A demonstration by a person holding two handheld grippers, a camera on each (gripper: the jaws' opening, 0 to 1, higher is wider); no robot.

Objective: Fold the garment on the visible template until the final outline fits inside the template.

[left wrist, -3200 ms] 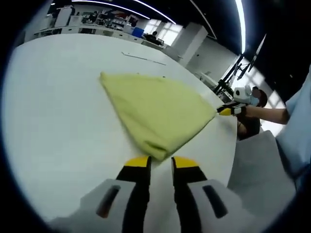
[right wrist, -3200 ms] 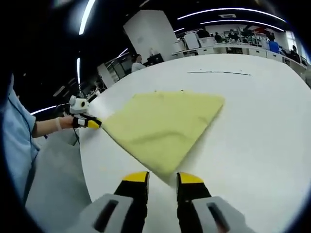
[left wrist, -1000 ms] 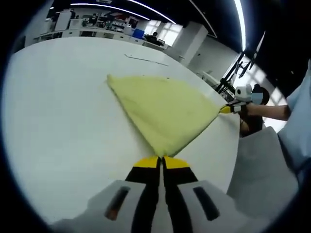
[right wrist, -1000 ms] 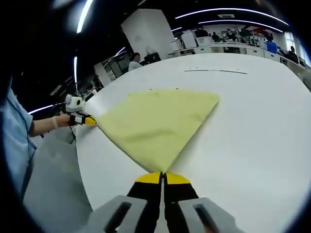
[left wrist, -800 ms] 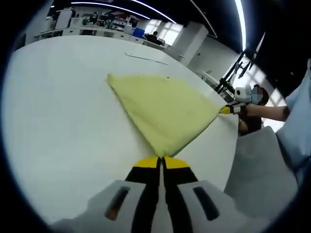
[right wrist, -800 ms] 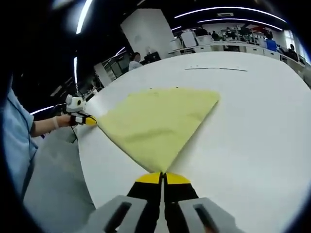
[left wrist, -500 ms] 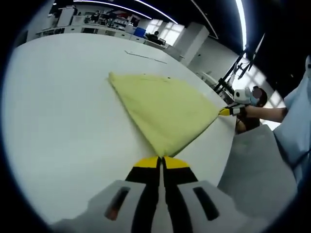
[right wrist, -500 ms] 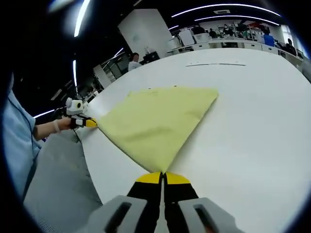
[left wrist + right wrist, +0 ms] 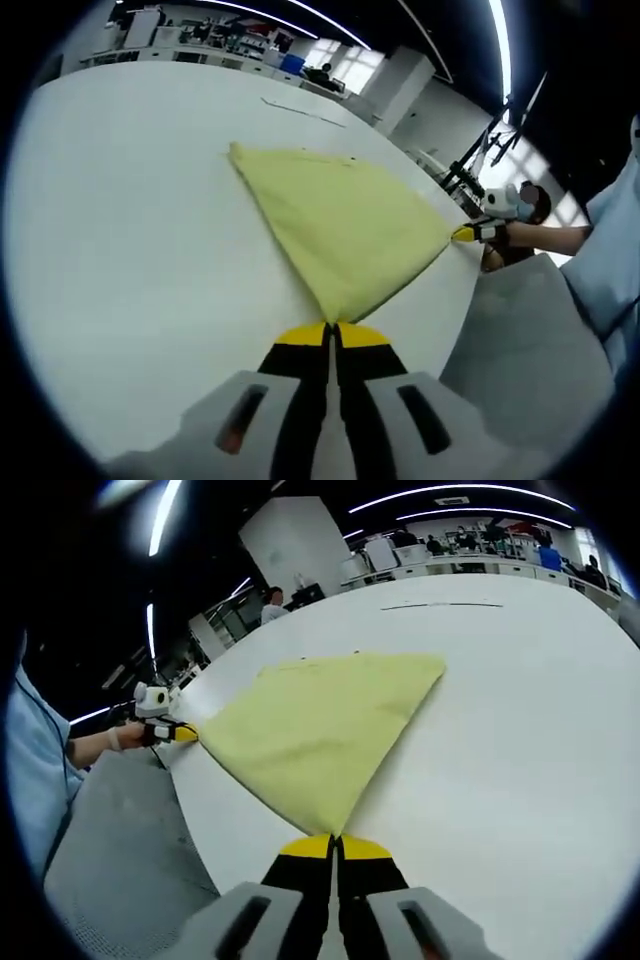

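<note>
Jaws first: my left gripper (image 9: 331, 330) is pressed fully together on one near corner of the yellow garment (image 9: 340, 220), and my right gripper (image 9: 335, 842) is pressed together the same way on the other near corner, with no gap between the yellow tips in either view. In the left gripper view the right gripper sits off to the side at the far point of the cloth, held by my hand (image 9: 500, 232); in the right gripper view the left gripper (image 9: 185, 734) sits at the opposite point, so the edge between them runs drawn out and fairly straight.

The garment lies spread flat on the white bench (image 9: 130, 220), already doubled over on itself, its two far corners resting on the surface well away from me. I judge it light and entirely limp: it will sag wherever I do not support it and drag on the bench if I pull low. The cloth looks soft and slightly napped, not slippery, so a pinch at the corners should hold without much squeeze. Corners are the right place to take it, since holding both lets me carry the whole near edge over evenly toward the far edge.

A thin dark line (image 9: 440, 605) is marked on the bench beyond the cloth; whether it belongs to the template I cannot tell.
</note>
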